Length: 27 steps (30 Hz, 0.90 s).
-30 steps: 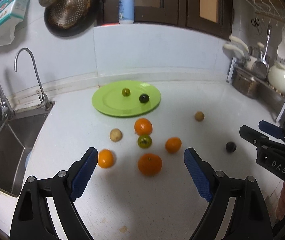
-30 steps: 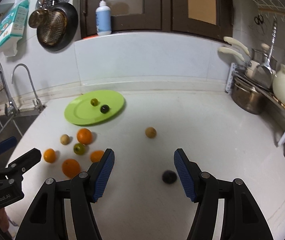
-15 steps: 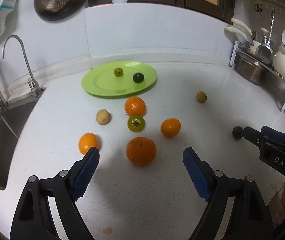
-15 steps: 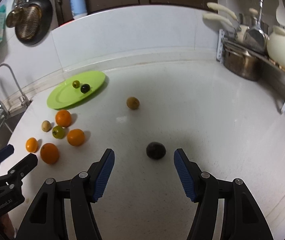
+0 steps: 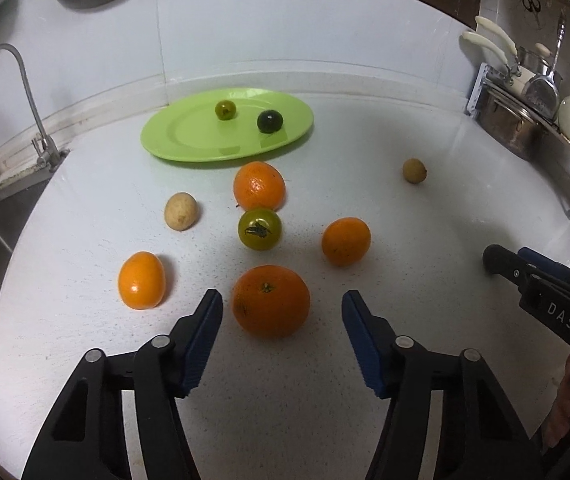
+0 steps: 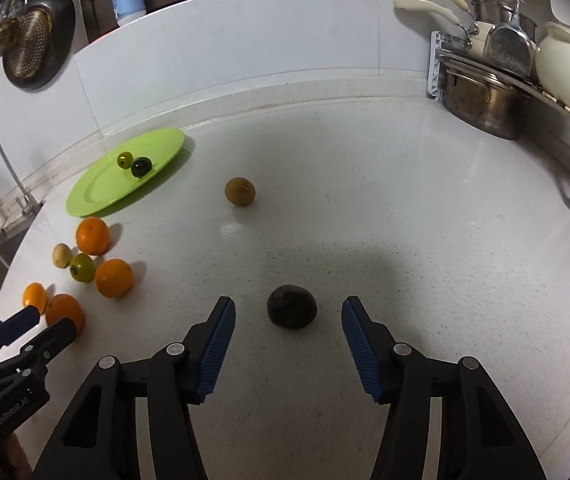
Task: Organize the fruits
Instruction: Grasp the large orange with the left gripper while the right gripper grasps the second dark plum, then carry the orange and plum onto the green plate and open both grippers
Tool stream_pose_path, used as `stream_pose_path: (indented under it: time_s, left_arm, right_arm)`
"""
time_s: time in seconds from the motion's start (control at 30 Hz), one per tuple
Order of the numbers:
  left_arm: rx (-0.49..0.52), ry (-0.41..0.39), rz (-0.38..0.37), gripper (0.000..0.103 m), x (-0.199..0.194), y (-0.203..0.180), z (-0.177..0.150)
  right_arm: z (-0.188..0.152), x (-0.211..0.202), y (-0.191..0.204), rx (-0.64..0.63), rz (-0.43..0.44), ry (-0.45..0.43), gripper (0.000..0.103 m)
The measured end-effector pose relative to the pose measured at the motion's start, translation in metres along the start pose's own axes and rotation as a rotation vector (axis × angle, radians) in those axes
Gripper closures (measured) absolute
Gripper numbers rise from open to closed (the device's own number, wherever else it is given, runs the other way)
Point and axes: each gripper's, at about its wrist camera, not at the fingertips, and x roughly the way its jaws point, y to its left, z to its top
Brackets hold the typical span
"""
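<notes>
1. The left gripper has its jaws spread wide and holds nothing; a big orange sits on the white surface between the tips, nearer the left jaw, touching neither.
2. Just outside the left jaw lies a small orange.
3. Ahead of the jaws sits a green tomato, with a third orange beyond the right jaw and a pale fruit off to the left.
4. Further ahead a fourth orange sits right behind the tomato; I cannot tell if they touch.
5. Beyond that lies the green plate, carrying an olive fruit and a dark fruit, apart from each other.
6. A brown fruit lies alone, far ahead to the right of the jaws.
7. The right gripper is likewise wide open and empty; a black fruit rests on the surface between the tips, about midway, clear of both pads.
8. Seen from the right wrist, the brown fruit lies straight ahead of the jaws, a little left, and the plate is far ahead to the left.
9. A tap stands far left, and a pot rack far right.
</notes>
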Motion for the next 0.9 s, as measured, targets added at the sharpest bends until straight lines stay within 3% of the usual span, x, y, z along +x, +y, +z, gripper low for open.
stream_pose_path:
  time_s: [0.3,0.53,0.9]
  left_arm:
    - [0.008,0.014,0.014,0.054,0.007,0.002,0.000]
    - [0.005,0.022,0.012,0.061,0.010,0.004,0.000]
    - [0.027,-0.009,-0.026,0.061,-0.007,0.009,0.003]
  right_arm:
    - [0.000,0.015,-0.002,0.003,0.013,0.038,0.058]
    - [-0.001,0.020,0.002,-0.033,0.001,0.048,0.072]
    - [0.003,-0.006,0.019,-0.083,0.064,-0.023,0.073]
